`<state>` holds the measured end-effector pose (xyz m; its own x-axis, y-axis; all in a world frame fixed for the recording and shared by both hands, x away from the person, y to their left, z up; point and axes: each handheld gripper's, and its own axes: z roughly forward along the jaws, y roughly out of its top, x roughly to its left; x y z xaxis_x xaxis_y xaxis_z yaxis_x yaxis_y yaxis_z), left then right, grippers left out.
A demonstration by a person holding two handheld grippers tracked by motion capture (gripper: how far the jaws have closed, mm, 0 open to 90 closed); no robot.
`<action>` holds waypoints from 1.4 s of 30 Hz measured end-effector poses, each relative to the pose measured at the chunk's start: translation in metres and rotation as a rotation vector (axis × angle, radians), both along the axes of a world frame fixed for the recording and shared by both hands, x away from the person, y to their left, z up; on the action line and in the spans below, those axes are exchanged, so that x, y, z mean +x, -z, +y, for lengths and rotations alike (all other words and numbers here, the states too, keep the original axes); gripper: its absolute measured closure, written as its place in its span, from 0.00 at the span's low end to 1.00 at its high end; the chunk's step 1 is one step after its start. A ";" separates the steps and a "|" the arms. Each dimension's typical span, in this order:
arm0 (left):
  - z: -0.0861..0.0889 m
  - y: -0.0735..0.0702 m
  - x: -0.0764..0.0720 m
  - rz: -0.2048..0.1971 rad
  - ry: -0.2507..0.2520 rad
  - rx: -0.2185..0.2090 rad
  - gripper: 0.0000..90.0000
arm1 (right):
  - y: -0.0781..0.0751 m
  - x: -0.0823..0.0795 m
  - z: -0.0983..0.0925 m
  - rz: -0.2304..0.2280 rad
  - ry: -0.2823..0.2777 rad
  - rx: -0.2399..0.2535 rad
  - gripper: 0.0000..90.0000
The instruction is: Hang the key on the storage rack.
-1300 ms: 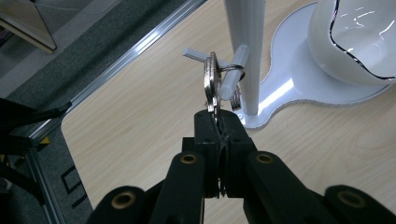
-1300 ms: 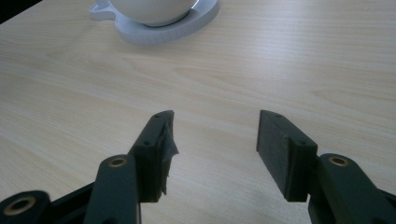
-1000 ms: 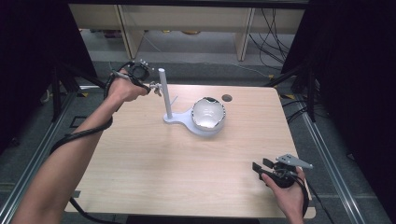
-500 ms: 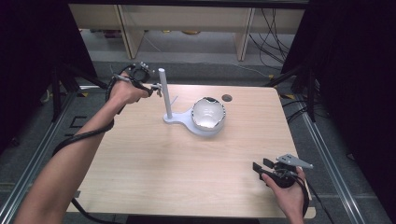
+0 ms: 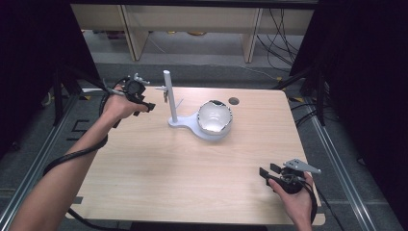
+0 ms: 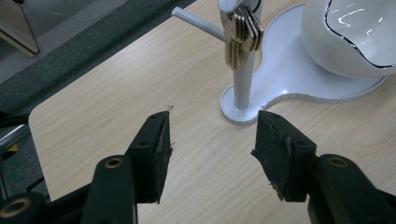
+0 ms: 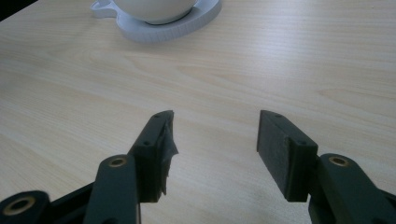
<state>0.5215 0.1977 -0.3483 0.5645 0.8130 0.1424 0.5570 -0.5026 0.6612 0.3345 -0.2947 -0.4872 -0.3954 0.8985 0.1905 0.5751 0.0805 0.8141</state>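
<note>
A white stand (image 5: 179, 121) with an upright post (image 5: 169, 94) and a round white bowl (image 5: 215, 118) sits at the table's far middle. A bunch of keys (image 6: 242, 38) hangs from a peg on the post (image 6: 244, 77). My left gripper (image 5: 143, 103) hovers open just left of the post, nothing between its jaws (image 6: 212, 140). My right gripper (image 5: 268, 172) rests open near the front right corner, pointing at the bowl's base (image 7: 159, 21), jaws empty (image 7: 215, 140).
The wooden table (image 5: 159, 168) has a small round hole (image 5: 234, 101) at the back right of the bowl. Metal rails run along both sides. Shelving and cables stand beyond the far edge.
My left gripper has drifted slightly right and nearer, toward the post. The right gripper has stayed put.
</note>
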 end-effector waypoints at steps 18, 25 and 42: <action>0.028 0.028 -0.046 -0.093 -0.004 -0.092 0.37 | 0.000 -0.002 0.003 0.028 0.014 0.020 0.52; 0.036 0.042 -0.066 -0.112 -0.016 -0.110 0.36 | -0.001 -0.003 0.003 0.041 0.011 0.015 0.52; 0.051 0.071 -0.108 -0.149 -0.034 -0.139 0.35 | 0.001 -0.002 0.005 0.025 0.004 0.041 0.52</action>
<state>0.4134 0.2486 -0.4193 0.5177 0.8488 0.1070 0.4628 -0.3831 0.7995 0.3328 -0.2899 -0.4886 -0.3862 0.8914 0.2373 0.5954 0.0444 0.8022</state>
